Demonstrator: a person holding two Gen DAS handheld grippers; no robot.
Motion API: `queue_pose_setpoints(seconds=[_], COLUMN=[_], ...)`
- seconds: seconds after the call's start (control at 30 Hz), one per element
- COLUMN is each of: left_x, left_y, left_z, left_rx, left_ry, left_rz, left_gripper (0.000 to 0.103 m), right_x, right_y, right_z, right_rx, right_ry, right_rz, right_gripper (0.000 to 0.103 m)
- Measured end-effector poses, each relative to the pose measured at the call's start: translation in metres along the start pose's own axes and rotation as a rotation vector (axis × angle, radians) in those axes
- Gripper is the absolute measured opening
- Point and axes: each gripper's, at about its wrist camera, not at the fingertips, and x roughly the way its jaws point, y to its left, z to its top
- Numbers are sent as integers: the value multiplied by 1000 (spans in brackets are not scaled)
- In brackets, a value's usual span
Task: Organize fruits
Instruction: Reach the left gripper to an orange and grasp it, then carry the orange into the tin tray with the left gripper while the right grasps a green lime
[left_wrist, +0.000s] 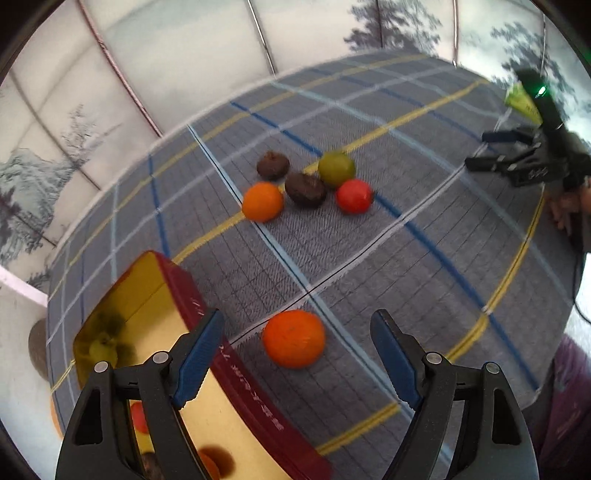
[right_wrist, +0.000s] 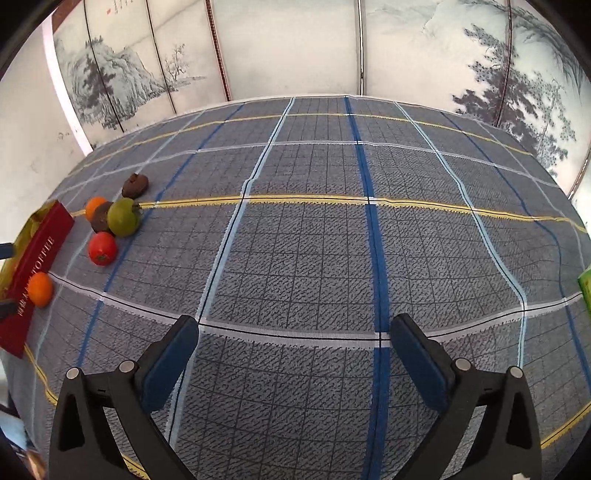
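My left gripper (left_wrist: 297, 332) is open, with an orange (left_wrist: 293, 338) on the cloth between its fingertips. A red tin with a gold inside (left_wrist: 155, 295) lies just left of it. Farther off lie an orange (left_wrist: 263, 201), two dark brown fruits (left_wrist: 273, 165) (left_wrist: 305, 189), a green fruit (left_wrist: 336, 169) and a red fruit (left_wrist: 354, 196). My right gripper (right_wrist: 295, 332) is open and empty over bare cloth; it shows in the left wrist view (left_wrist: 491, 151). The right wrist view shows the tin (right_wrist: 35, 266), the near orange (right_wrist: 40, 289), the red fruit (right_wrist: 102, 248) and the green fruit (right_wrist: 123, 216) at far left.
A grey plaid cloth (right_wrist: 314, 258) covers the table. A painted folding screen (right_wrist: 295, 48) stands behind it. A green packet (right_wrist: 584, 288) sits at the right edge and shows in the left wrist view (left_wrist: 522, 101). The tin's gold inside reflects fruit.
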Motion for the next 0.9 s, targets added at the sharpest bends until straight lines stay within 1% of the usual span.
queue_pose_setpoints(seconds=[0.07, 0.17, 0.2, 0.23, 0.3, 0.4, 0.43, 0.5, 0.57, 0.6, 0.67, 0.7, 0.73, 0.77, 0.8, 0.83, 0.87, 0.9], left_x=[9, 20, 23, 28, 27, 23, 18, 2, -19, -26, -42, -47, -52, -59, -64, -70, -76, -81], left_y=[3, 4, 2, -2, -7, -10, -11, -7, -2, -2, -4, -4, -5, -7, -8, -10, -13, -16], left_z=[0, -4, -5, -6, -7, -8, -8, -9, -11, -12, -14, -15, -17, -19, -21, -24, -27, -30], left_rx=[6, 19, 29, 47, 55, 29, -6, -96, -216, -252, -321, -337, -357, -374, -383, -385, -375, -367], left_ry=[22, 49, 53, 68, 59, 49, 38, -2, -59, -72, -93, -97, -103, -112, -119, -128, -135, -139], left_rz=[10, -4, -8, -11, -6, 26, 30, 4, -38, -35, -20, -19, -28, -41, -44, -37, -23, -14], left_gripper=[81, 78, 69, 53, 41, 40, 40, 40, 40, 40, 40, 40, 40, 40, 40, 40, 41, 41], right_x=[0, 0, 0, 0, 0, 0, 0, -1, -9, -15, -20, -21, -21, -18, -15, -8, -1, 8], right_y=[0, 0, 0, 0, 0, 1, 2, 3, 3, 7, 25, 39, 54, 65, 74, 87, 97, 108], right_z=[0, -1, -1, -1, -1, -1, -1, -1, 0, 2, 13, 21, 30, 37, 42, 50, 55, 61], right_rx=[2, 2, 2, 2, 2, 0, -2, 0, 9, 1, -52, -93, -131, -157, -177, -207, -227, -248], right_ry=[-1, -1, 0, 0, 1, 2, 3, -1, -45, -79, -93, -97, -109, -111, -105, -90, -75, -55], right_rz=[4, 4, 4, 4, 3, 0, -2, 4, 56, 106, 189, 249, 321, 357, 373, 391, 400, 410], right_gripper=[103, 103, 103, 103, 103, 103, 103, 103, 100, 97, 95, 94, 91, 88, 80, 69, 65, 63])
